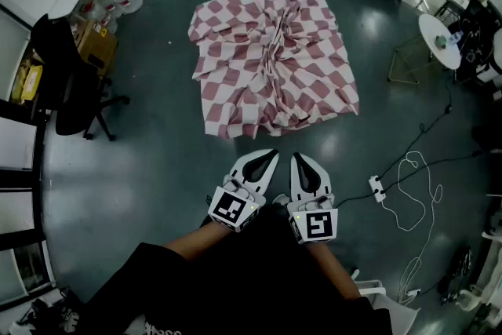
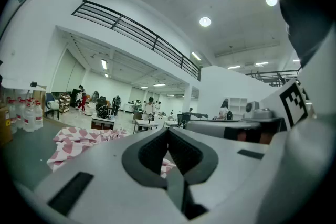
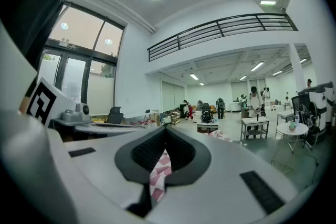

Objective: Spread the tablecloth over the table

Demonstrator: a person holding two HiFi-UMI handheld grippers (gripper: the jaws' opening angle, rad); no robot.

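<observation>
Opening stage of the spreading task, seen from the head view and both gripper views. The red-and-white checked tablecloth (image 1: 274, 63) lies ahead of the person as a rough square, heavily creased along a ridge of folds running through its middle, with the dark floor (image 1: 157, 169) showing on every side. Whether a worktop stands beneath it cannot be told from these views. The left tongs (image 1: 269, 155) and right tongs (image 1: 299, 158) are held side by side close to the person's body, near the cloth's near edge but apart from it. Both are closed on nothing: in the left gripper view the jaws of the left tongs (image 2: 168, 129) meet at the tips, with the cloth (image 2: 79, 139) visible beyond at lower left. In the right gripper view the jaws of the right tongs (image 3: 165, 129) likewise meet, and the checked fabric (image 3: 160, 171) shows only through the hollow behind the tips, not between the pads. An office chair (image 1: 74, 86) stands to the left and a loose cable (image 1: 412, 196) trails on the floor to the right, both clear of the cloth. Judged step: approach, no grasp yet made. The next move probably calls for opening both tongs, reaching forward to the near corners or edge, pinching the fabric, and drawing it outward so the central folds flatten.
</observation>
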